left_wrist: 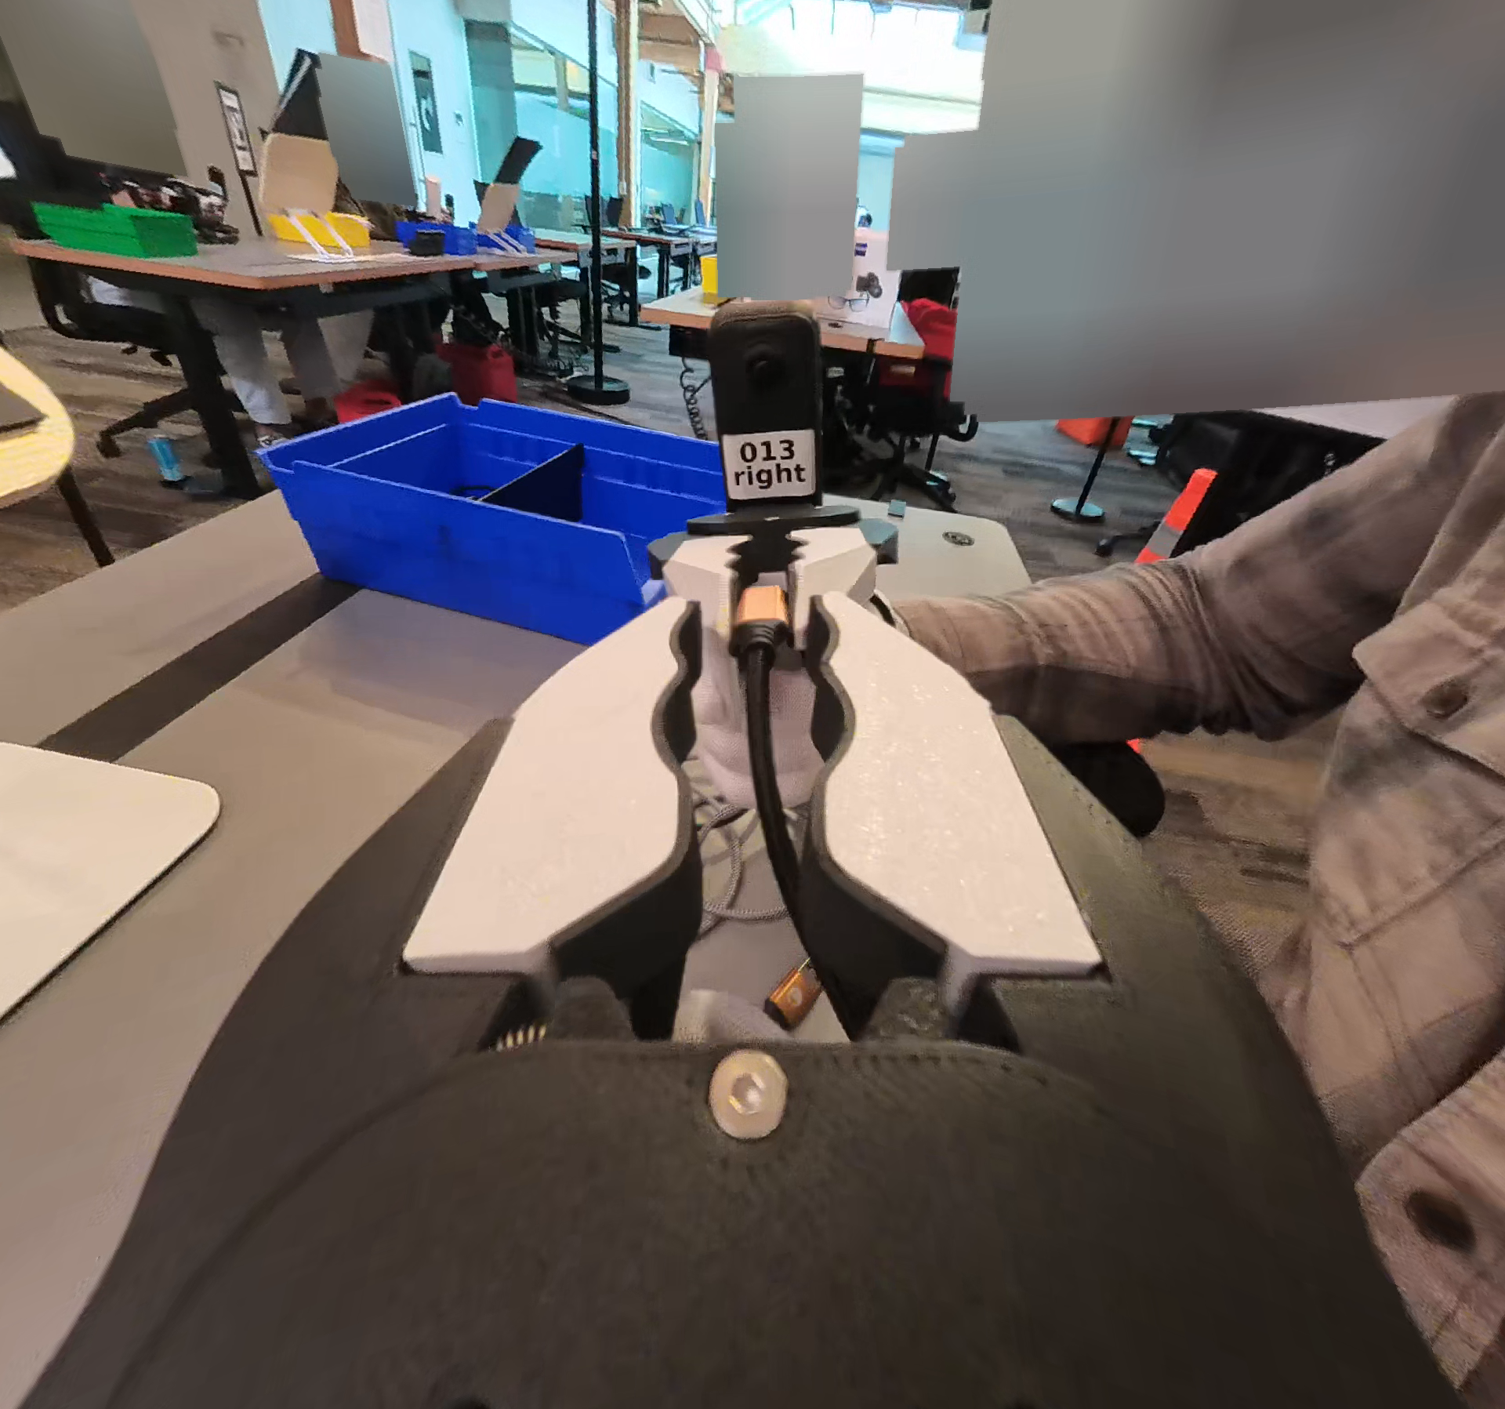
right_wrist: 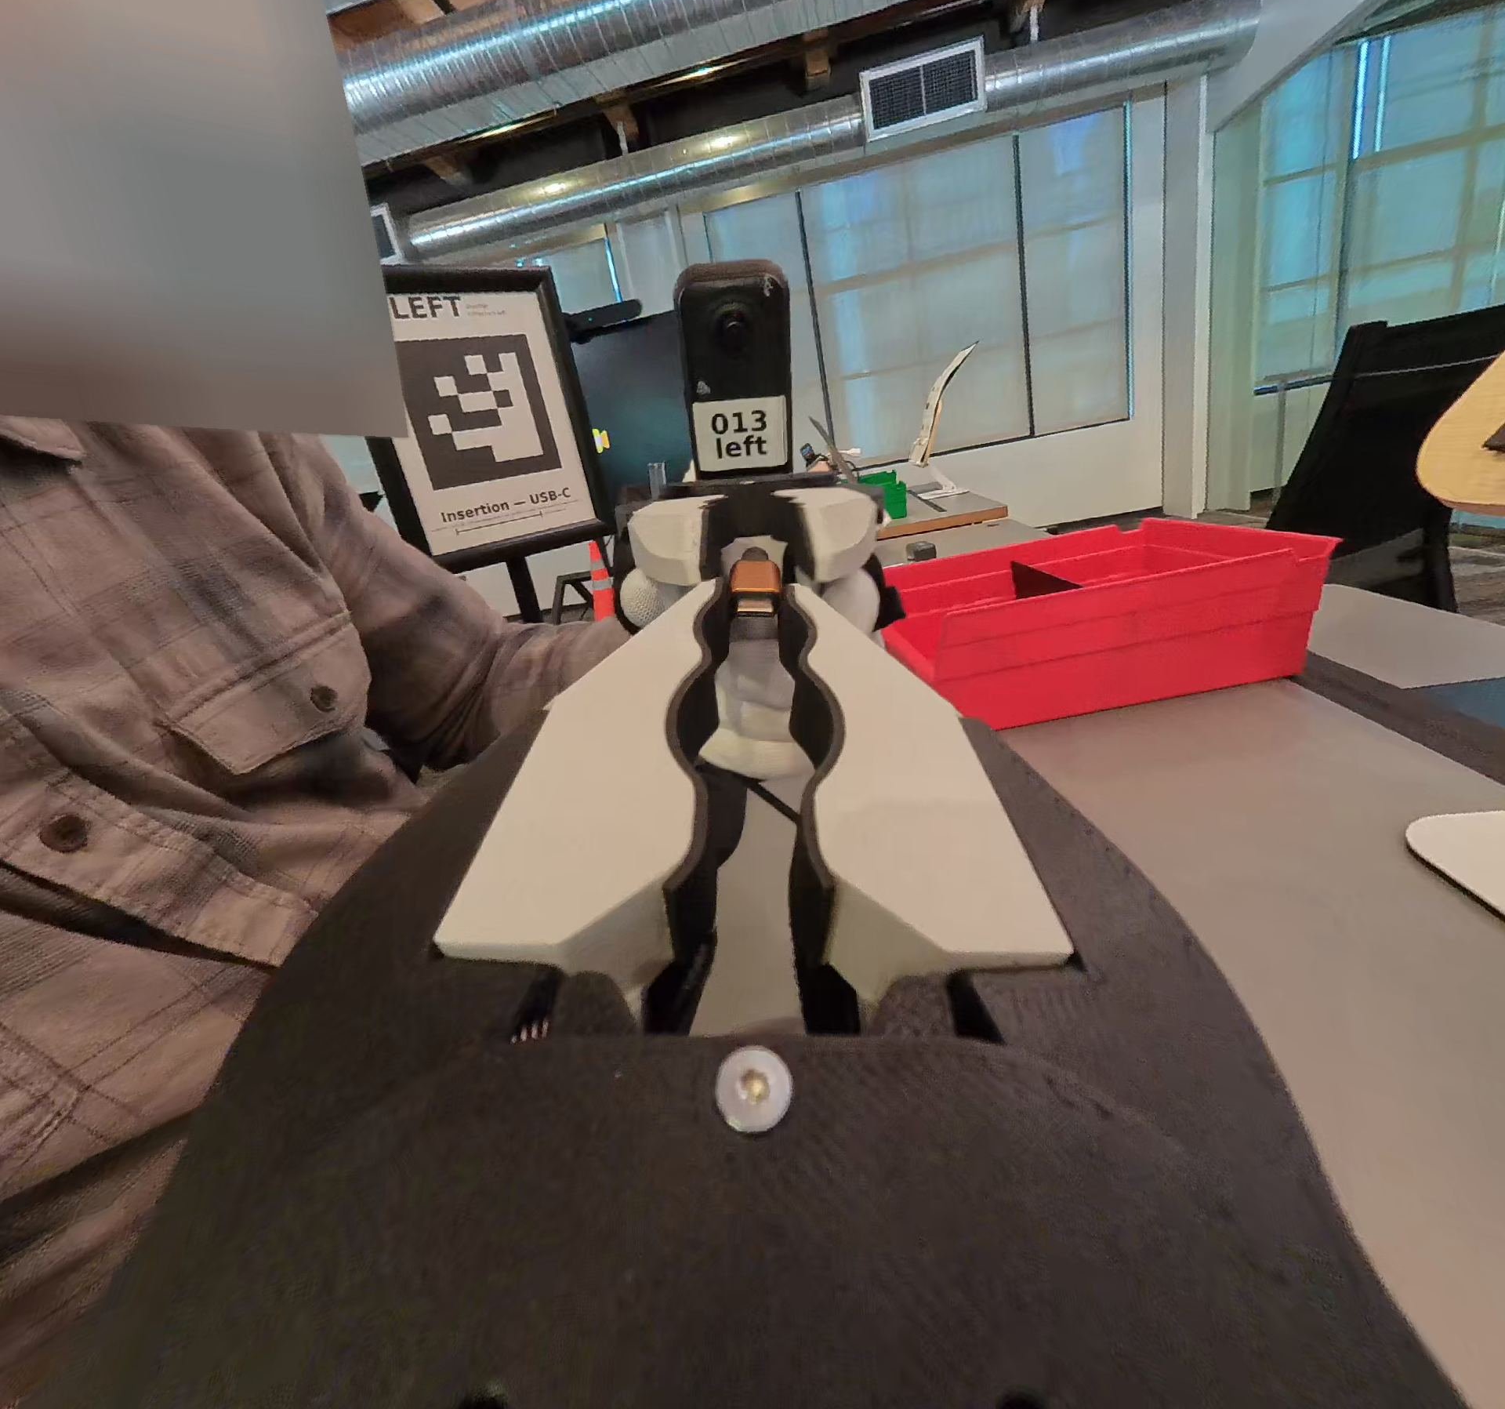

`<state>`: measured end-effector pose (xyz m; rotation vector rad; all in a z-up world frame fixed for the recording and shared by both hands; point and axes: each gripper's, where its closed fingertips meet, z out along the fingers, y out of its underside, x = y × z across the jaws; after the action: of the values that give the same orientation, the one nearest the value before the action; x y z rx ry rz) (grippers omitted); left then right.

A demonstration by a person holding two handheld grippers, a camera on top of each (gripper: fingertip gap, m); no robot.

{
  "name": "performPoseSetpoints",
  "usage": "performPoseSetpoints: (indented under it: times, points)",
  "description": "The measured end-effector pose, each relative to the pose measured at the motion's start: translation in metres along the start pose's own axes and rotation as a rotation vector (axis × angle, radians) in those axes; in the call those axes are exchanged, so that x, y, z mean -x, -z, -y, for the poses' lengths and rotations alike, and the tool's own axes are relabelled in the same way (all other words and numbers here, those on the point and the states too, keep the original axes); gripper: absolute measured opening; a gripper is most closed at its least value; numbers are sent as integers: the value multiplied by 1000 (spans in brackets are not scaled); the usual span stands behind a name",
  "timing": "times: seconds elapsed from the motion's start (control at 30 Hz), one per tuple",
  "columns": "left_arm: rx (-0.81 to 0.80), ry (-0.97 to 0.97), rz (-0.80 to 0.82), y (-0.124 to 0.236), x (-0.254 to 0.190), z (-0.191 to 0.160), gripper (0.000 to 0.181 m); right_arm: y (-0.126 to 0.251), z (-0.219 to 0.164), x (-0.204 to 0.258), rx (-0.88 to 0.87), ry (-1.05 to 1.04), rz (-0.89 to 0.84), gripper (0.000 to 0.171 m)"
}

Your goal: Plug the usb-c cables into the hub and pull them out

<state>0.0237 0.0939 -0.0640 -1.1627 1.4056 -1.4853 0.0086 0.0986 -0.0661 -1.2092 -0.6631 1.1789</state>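
Copper-orange plug (left_wrist: 759, 614) on a black cable (left_wrist: 770, 783). White fingers (left_wrist: 570, 816) on black gripper bodies. Blue bin (left_wrist: 489, 523), red bin (right_wrist: 1107, 620), black dividers in both. Grey worktop (left_wrist: 269, 726). Grey plaid shirt sleeve (left_wrist: 1140, 637). Black-and-white square-patterned sign (right_wrist: 489, 409).

A white label (left_wrist: 770, 462) sticks on one black camera (left_wrist: 763, 376), another label (right_wrist: 739, 434) on the second camera (right_wrist: 733, 360); a framed sign (right_wrist: 480, 409) carries print.

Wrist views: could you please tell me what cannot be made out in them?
Hub: in neither view; gripper bodies cover the table below.
Orange plug: left gripper and right gripper meet tip to tip around it, so which one clamps it is unclear.
Black cable: left wrist view, lower end hidden behind the gripper's body.
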Motion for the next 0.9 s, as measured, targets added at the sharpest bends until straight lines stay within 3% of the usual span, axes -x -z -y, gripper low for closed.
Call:
performPoseSetpoints:
  times: [0.27, 0.63, 0.73, 0.9]
  points:
    - [-30, 52, 34, -2, 1, 2, 12, 1, 3, -2, -24, 29, -34, 9]
    - [-65, 110, 74, 5, 11, 5, 12, 1, 3, -13, -1, 79, -119, 13]
    - [-60, 175, 66, 9, 15, 7, 12, 7, 4, -19, 89, 259, -233, 22]
    - [39, 246, 20, 9, 15, -2, 12, 7, 2, -21, 411, 849, -437, 26]
